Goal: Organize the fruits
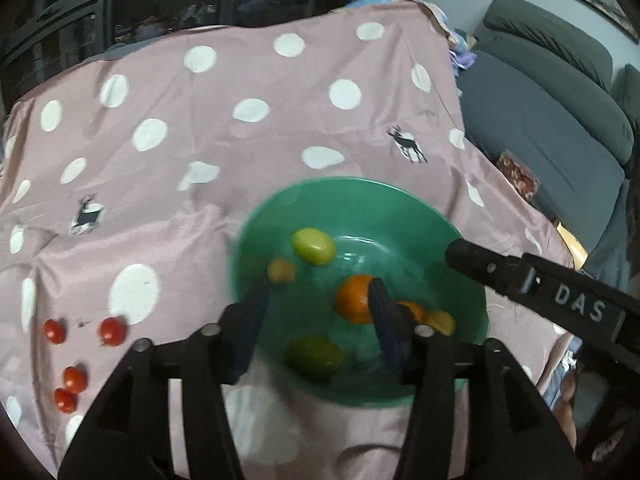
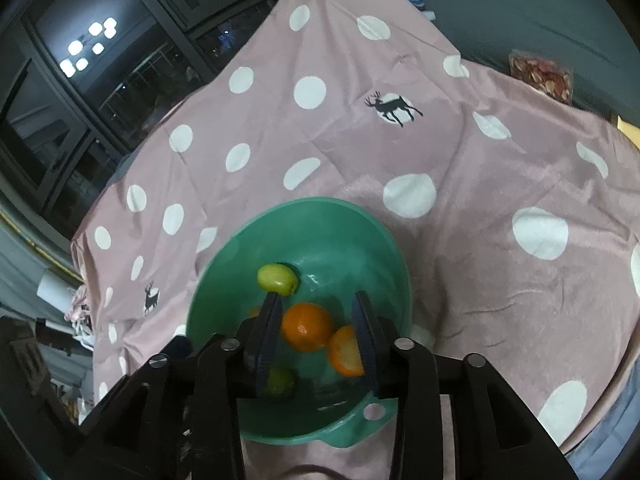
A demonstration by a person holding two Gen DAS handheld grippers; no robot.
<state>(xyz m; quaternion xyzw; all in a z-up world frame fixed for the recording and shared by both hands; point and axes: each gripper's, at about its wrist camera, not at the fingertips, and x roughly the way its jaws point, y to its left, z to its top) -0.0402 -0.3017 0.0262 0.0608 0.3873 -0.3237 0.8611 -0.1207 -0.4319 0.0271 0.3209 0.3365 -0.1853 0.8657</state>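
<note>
A teal-green bowl (image 1: pixel 400 204) holds yellow-green fruits (image 1: pixel 314 246) and oranges (image 1: pixel 354 298) on a pink tablecloth (image 1: pixel 240 80) patterned with white dots and dark deer; red tomatoes (image 1: pixel 112 331) dot its left edge.

We see soft, dim indoor light in both views. At ten o'clock in the right wrist view, a cluster of ceiling lamps reflected in the dark window glass (image 2: pixel 86 46) glares white. The glossy green plastic bowl (image 1: pixel 400 216) carries faint highlights inside. Motion blur smears the left wrist view, especially the small red tomatoes (image 1: pixel 113 331) at eight o'clock. Fisheye bending and black vignetting crowd every edge.
</note>
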